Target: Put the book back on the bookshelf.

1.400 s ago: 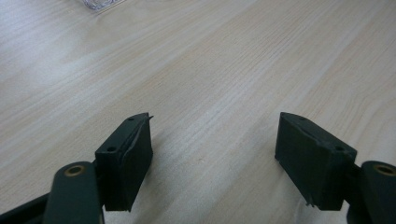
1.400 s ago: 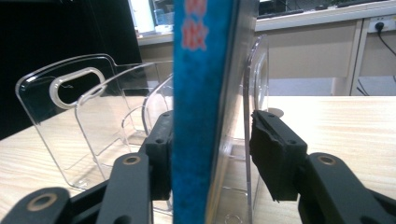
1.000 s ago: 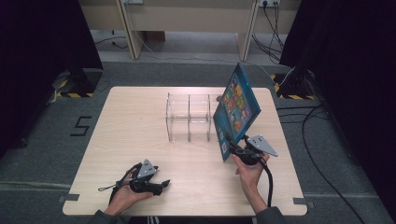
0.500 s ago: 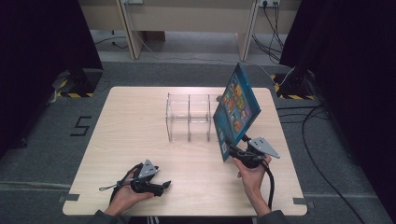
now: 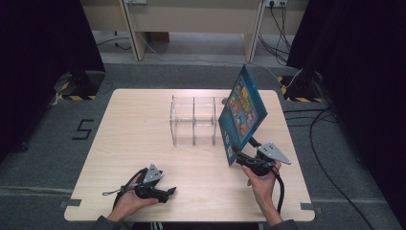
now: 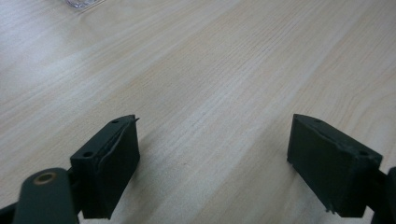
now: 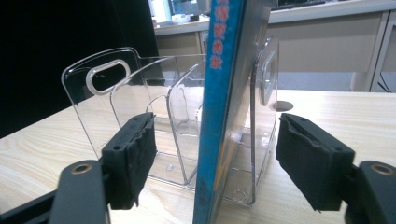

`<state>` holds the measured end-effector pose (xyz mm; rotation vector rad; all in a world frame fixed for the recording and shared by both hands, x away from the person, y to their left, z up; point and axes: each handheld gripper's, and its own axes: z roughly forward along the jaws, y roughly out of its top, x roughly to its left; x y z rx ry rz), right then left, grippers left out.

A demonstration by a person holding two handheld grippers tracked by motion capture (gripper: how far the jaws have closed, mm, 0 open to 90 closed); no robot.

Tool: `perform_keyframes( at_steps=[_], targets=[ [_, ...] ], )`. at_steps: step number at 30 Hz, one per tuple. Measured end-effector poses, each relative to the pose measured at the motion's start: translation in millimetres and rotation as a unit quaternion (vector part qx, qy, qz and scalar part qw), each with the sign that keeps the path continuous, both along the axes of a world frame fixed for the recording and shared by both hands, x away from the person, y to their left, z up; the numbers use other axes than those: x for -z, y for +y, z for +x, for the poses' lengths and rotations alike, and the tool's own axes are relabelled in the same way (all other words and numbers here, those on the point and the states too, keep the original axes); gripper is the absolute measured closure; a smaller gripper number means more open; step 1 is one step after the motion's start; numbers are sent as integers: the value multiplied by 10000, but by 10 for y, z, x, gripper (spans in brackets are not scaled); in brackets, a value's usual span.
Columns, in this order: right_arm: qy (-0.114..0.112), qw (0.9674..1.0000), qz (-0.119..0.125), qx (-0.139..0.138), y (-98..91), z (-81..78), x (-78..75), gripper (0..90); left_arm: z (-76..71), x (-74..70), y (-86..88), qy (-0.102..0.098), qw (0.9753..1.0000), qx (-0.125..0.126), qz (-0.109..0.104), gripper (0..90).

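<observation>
A: Where's the book (image 5: 243, 111)?

B: Standing edge-on between the right gripper (image 7: 217, 163) fingers, which look released. Clear divider rack (image 5: 197, 120) just behind it. Left gripper (image 6: 212, 163) rests spread on the tabletop (image 5: 129, 124), well apart.

Pale wood tabletop (image 5: 134, 124), rounded corners, on grey carpet floor (image 5: 43, 158). Black curtains (image 5: 38, 43) hang at left and right. Light wooden desk (image 5: 191, 19) stands beyond the far edge. Yellow-black striped bases (image 5: 72, 97) at both sides. White "5" mark (image 5: 82, 129) left of tabletop.
</observation>
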<state>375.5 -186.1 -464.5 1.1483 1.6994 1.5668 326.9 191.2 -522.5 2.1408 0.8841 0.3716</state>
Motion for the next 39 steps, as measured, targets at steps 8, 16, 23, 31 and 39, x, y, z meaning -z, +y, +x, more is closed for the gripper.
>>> perform_keyframes(
  at_steps=[8,16,23,31,39],
  targets=[
    [-49,9995,-303,-46,-41,-96,-2,217,-4,2,-15,35,10000,58,10,125],
    [-53,9992,-407,-27,-107,-168,-12,194,-4,3,-17,32,10000,62,17,117],
    [33,9993,-380,-45,-172,-215,-4,183,-5,5,-21,29,9999,103,29,104],
    [118,9982,-502,-302,-205,-280,9,192,-7,5,-21,31,9999,121,42,100],
    [230,9973,-562,-416,-237,-349,39,174,-12,5,-27,53,9998,169,52,85]
  ],
)
